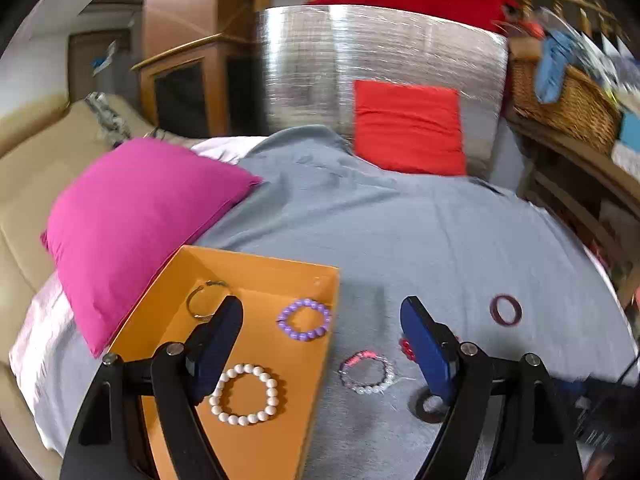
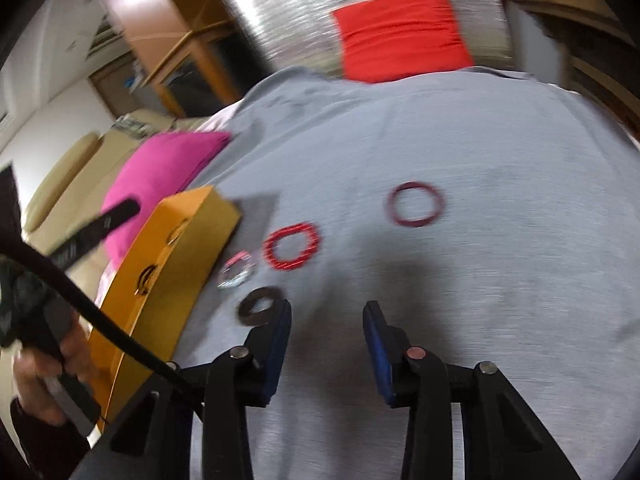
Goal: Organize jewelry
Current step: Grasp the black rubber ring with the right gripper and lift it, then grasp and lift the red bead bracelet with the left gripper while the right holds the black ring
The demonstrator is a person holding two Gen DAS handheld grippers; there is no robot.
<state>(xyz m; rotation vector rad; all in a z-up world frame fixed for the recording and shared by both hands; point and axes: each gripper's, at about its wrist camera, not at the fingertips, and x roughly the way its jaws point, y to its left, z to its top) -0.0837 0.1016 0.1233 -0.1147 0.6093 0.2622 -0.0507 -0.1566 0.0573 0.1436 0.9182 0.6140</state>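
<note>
Bracelets flat on grey cloth (image 2: 480, 300), orange tray (image 1: 256, 272) w/ 3, L fingers (image 1: 320, 316) wide, R fingers (image 2: 326, 312) part-open, both empty

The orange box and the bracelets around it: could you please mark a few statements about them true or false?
1. The white bead bracelet lies inside the orange box. True.
2. The purple bead bracelet lies on the grey sheet. False: it is in the box too.
3. The dark red bangle lies on the sheet, outside the box. True.
4. The right gripper holds the black ring. False: nothing is between its fingers; the ring lies beside its left finger.
5. The left gripper is open and empty. True.
</note>
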